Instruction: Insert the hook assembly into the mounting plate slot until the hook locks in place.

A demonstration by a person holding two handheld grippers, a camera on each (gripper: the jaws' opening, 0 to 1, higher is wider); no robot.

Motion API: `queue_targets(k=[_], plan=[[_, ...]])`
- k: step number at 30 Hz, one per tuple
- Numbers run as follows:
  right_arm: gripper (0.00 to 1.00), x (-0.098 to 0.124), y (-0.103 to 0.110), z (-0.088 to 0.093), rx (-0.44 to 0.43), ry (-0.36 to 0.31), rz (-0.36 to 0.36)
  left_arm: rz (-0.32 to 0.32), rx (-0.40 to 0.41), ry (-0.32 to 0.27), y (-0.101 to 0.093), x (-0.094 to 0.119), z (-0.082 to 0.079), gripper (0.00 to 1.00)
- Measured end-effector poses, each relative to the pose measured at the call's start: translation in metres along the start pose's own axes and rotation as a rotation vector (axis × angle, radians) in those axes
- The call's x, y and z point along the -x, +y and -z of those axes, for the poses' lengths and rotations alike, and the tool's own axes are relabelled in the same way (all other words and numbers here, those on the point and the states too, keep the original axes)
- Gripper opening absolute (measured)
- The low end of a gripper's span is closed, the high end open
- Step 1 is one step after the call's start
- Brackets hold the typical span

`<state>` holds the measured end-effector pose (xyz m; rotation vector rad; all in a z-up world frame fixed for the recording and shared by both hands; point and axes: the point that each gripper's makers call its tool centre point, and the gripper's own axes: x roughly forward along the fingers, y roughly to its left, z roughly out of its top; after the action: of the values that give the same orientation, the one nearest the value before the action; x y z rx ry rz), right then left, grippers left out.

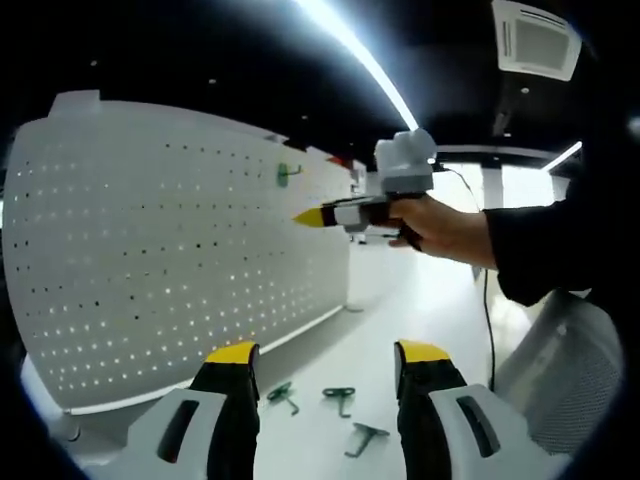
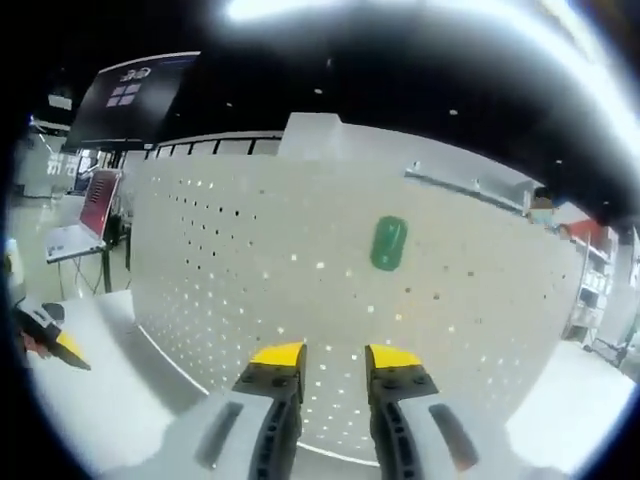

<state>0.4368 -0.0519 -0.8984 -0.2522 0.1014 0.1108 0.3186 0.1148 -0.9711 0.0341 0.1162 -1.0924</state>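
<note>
The pegboard (image 1: 180, 270) fills the left half of the left gripper view; 1 green hook (image 1: 287, 174) is already mounted on it, upper centre of the frame. 3 more green hooks (image 1: 340, 397) lie on the white table (image 1: 320, 350), bottom centre, between the jaws of the left gripper (image 1: 328, 352), which stand wide apart and empty.

The right gripper (image 1: 308, 217) sits centre-right in that view, held by a hand (image 1: 445, 228), tip aimed at the board. In the right gripper view its own jaws (image 2: 334, 355) are narrow with a small gap, nothing between them, and the mounted hook (image 2: 388, 243) shows centre frame on the board (image 2: 250, 260).

The hooks look like small moulded plastic: light, stiff, likely slick. Best held by the flat back plate so the prongs stay free. Light pinch, square push into the holes.
</note>
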Motion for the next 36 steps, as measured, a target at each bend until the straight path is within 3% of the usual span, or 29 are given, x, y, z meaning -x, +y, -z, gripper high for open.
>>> queue_targets(k=[11, 20, 30, 36], plan=[[0.22, 0.007, 0.035, 0.049, -0.007, 0.099, -0.102, -0.005, -0.004, 0.015, 0.001, 0.000, 0.004, 0.55], [0.22, 0.010, 0.077, 0.090, -0.010, 0.195, -0.214, -0.007, -0.007, 0.014, 0.002, 0.000, 0.004, 0.55], [0.22, 0.010, 0.122, 0.121, 0.031, 0.275, -0.336, -0.005, -0.007, 0.019, 0.001, 0.000, 0.005, 0.55], [0.22, 0.005, 0.132, 0.140, 0.044, 0.328, -0.369, -0.006, -0.005, 0.022, 0.002, 0.000, 0.006, 0.55]])
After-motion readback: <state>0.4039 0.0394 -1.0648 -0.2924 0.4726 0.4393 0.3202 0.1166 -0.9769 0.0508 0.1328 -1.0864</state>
